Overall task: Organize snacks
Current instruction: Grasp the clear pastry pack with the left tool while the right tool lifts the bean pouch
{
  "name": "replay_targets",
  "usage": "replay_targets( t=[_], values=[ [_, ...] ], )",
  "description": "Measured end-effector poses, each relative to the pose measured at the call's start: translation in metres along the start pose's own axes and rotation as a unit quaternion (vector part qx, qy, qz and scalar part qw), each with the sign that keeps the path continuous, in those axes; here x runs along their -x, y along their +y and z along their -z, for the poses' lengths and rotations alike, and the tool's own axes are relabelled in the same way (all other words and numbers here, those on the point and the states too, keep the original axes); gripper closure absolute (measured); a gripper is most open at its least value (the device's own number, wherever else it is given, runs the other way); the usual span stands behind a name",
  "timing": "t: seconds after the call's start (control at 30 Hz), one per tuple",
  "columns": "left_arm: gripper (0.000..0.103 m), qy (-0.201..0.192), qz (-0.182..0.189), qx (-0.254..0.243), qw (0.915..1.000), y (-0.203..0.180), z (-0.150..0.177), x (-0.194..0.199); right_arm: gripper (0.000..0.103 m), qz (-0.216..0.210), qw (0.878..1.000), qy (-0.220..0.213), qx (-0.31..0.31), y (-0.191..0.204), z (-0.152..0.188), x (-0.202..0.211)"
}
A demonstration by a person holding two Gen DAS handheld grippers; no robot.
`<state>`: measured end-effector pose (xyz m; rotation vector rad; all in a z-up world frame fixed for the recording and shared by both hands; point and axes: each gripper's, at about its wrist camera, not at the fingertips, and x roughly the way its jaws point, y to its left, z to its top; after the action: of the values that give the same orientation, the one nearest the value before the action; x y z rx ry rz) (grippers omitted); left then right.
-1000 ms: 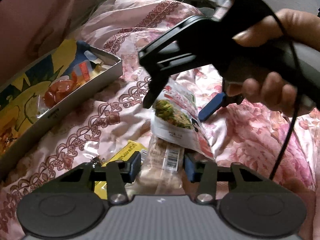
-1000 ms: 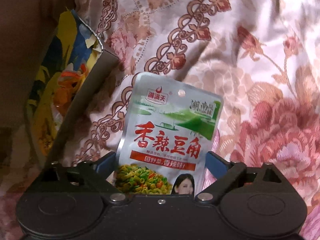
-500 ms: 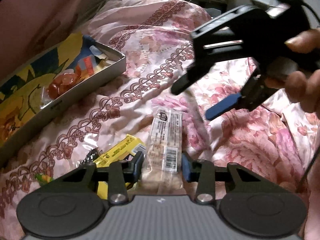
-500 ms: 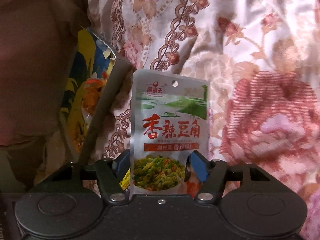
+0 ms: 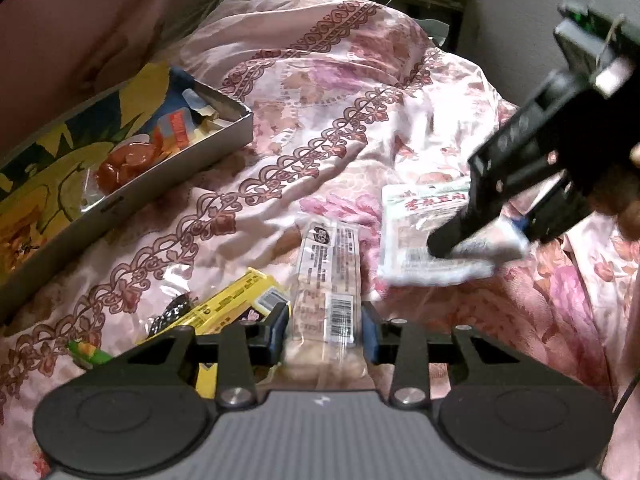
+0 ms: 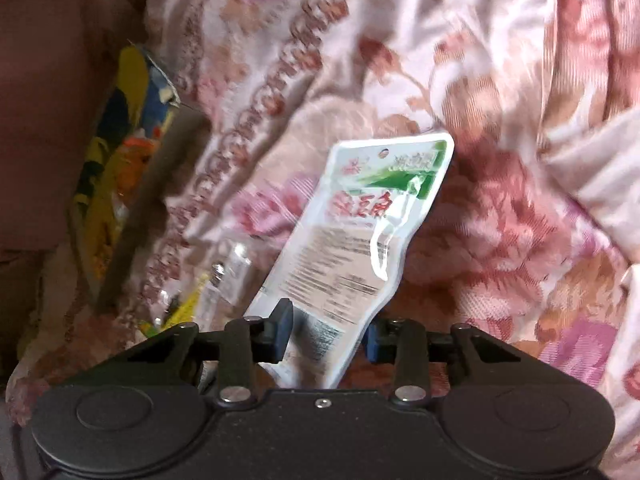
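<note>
A long clear pack of beige snacks with a barcode lies on the floral bedspread, its near end between the blue pads of my left gripper, which press on its sides. My right gripper has a white and green pouch between its jaws, which are closing. The pads squeeze the pouch's lower end, and it stands tilted and buckled with its printed back showing. In the left wrist view the right gripper holds this pouch just right of the beige pack.
A grey metal tin with a yellow and blue lining sits at the left and holds red snacks; the right wrist view shows its wall. A yellow packet, a black wrapper and a small green piece lie left of my left gripper.
The right gripper has carried the pouch to the right, off the beige pack, and its jaws have narrowed onto it. The pouch has tilted and shows its back. The left jaws have narrowed slightly.
</note>
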<state>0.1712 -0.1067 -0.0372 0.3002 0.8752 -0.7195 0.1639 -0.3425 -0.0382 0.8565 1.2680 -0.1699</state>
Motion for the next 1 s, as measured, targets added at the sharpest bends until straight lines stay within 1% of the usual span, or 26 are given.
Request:
replay_targets(
  t=[0.07,0.17,0.27,0.43,0.5,0.53,0.6,0.63,0.77,0.87,1.0],
  values=[
    [0.062,0.0,0.006,0.002,1.0,0.001,-0.001,-0.002,0.069,0.002,1.0,0.003,-0.001,-0.004,0.003,-0.007],
    [0.061,0.001,0.017,0.01,0.9998,0.003,-0.004,-0.007,0.069,-0.011,1.0,0.0,-0.013,-0.005,0.004,-0.01],
    [0.06,0.003,0.028,0.019,0.9994,0.007,-0.007,-0.015,0.066,-0.025,0.999,-0.022,-0.02,-0.002,0.002,-0.005],
    [0.059,0.006,0.035,0.03,0.9989,0.009,-0.017,-0.028,0.066,-0.025,0.998,-0.056,-0.017,0.001,-0.007,-0.001],
    [0.06,0.013,0.031,0.025,0.9991,0.007,-0.018,-0.032,0.066,-0.021,0.998,-0.064,-0.019,0.0,-0.012,0.0],
    [0.061,0.016,0.025,0.017,0.9994,0.004,-0.018,-0.033,0.069,-0.021,0.997,-0.067,-0.02,-0.001,-0.014,0.0],
    [0.063,0.013,0.017,0.007,0.9997,0.0,-0.016,-0.031,0.079,-0.02,0.997,-0.067,-0.027,-0.004,-0.016,-0.003],
    [0.063,0.012,0.013,0.005,0.9998,-0.001,-0.016,-0.03,0.088,-0.02,0.997,-0.065,-0.034,-0.007,-0.017,-0.003],
    [0.063,0.006,0.013,0.026,0.9995,0.0,-0.016,-0.025,0.094,-0.041,0.995,-0.064,-0.056,-0.016,-0.015,-0.002],
    [0.063,-0.006,0.018,0.05,0.9986,0.004,-0.016,-0.017,0.098,-0.051,0.995,-0.073,-0.049,-0.013,-0.012,0.001],
    [0.063,-0.024,0.02,0.085,0.9959,0.011,-0.015,-0.004,0.098,-0.056,0.995,-0.083,-0.021,-0.006,-0.009,0.005]
  ],
)
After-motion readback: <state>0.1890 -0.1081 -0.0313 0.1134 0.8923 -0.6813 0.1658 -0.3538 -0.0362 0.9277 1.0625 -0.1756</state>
